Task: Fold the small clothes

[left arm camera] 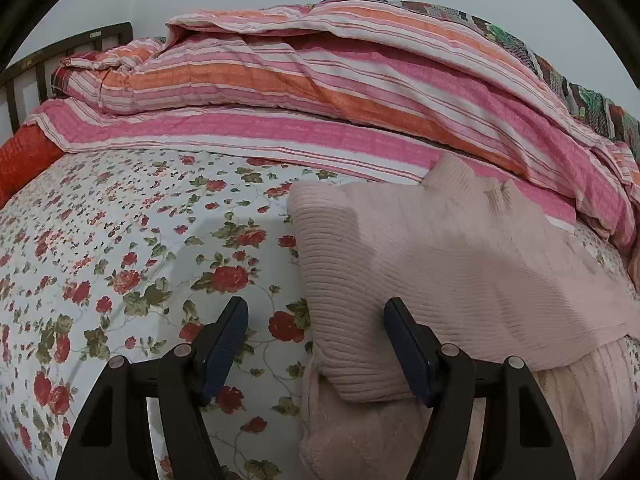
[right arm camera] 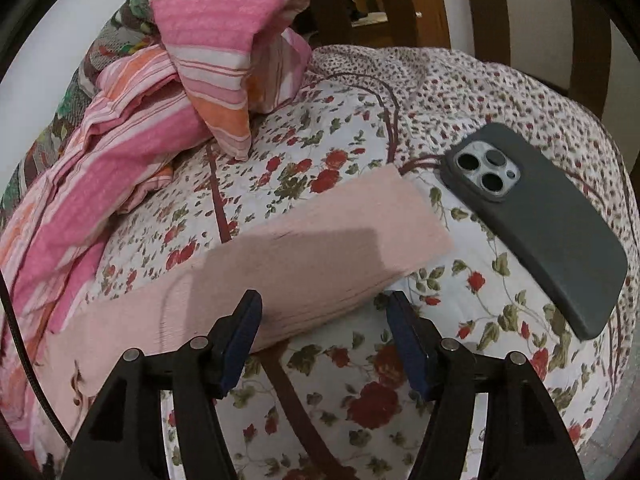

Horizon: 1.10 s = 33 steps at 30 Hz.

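A pale pink ribbed knit garment (left arm camera: 440, 264) lies on the floral bedspread (left arm camera: 120, 260), with one part folded over another. My left gripper (left arm camera: 316, 320) is open, its jaws straddling the garment's left edge just above it. In the right wrist view a sleeve or folded strip of the same pink garment (right arm camera: 312, 248) stretches across the bed. My right gripper (right arm camera: 322, 316) is open over the near edge of that strip, with the left finger (right arm camera: 240, 340) against the fabric.
A pink and orange striped duvet (left arm camera: 320, 80) is heaped along the far side of the bed and shows in the right wrist view (right arm camera: 168, 100). A dark phone (right arm camera: 540, 220) lies face down to the right of the garment. A wooden bed frame (right arm camera: 592, 40) stands behind.
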Each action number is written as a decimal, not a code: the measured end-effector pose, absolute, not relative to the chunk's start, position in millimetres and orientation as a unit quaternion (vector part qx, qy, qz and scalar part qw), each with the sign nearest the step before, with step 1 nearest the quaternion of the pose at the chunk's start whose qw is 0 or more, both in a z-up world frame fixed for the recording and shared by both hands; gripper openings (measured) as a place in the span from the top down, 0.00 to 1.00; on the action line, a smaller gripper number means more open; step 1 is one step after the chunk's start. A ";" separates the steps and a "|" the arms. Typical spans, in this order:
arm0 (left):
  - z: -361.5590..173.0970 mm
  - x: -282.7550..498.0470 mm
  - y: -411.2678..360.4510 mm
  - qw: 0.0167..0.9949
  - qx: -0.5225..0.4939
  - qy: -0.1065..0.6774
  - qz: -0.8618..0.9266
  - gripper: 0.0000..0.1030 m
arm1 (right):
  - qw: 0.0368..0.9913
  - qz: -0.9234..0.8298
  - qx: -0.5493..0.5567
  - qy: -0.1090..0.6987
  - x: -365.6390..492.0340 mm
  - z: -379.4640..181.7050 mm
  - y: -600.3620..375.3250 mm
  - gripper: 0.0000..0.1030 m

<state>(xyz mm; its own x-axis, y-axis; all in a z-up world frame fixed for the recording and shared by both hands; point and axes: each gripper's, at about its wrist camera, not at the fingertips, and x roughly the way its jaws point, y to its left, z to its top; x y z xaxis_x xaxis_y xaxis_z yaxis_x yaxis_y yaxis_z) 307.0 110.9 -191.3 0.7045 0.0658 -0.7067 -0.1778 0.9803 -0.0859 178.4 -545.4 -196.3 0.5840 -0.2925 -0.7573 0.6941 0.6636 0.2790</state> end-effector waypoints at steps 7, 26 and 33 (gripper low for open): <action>-193.1 308.5 113.5 0.918 -0.082 0.384 0.060 0.33 | 0.850 -0.310 0.254 0.341 191.2 -195.9 -541.6 0.47; -187.3 304.5 135.6 0.918 -0.149 0.367 0.014 0.30 | 0.939 -0.241 0.051 0.240 227.0 -122.2 -390.6 0.95; -176.1 290.2 174.2 0.924 -0.181 0.336 0.030 0.27 | 0.956 -0.146 0.013 0.255 266.3 -100.4 -279.9 0.95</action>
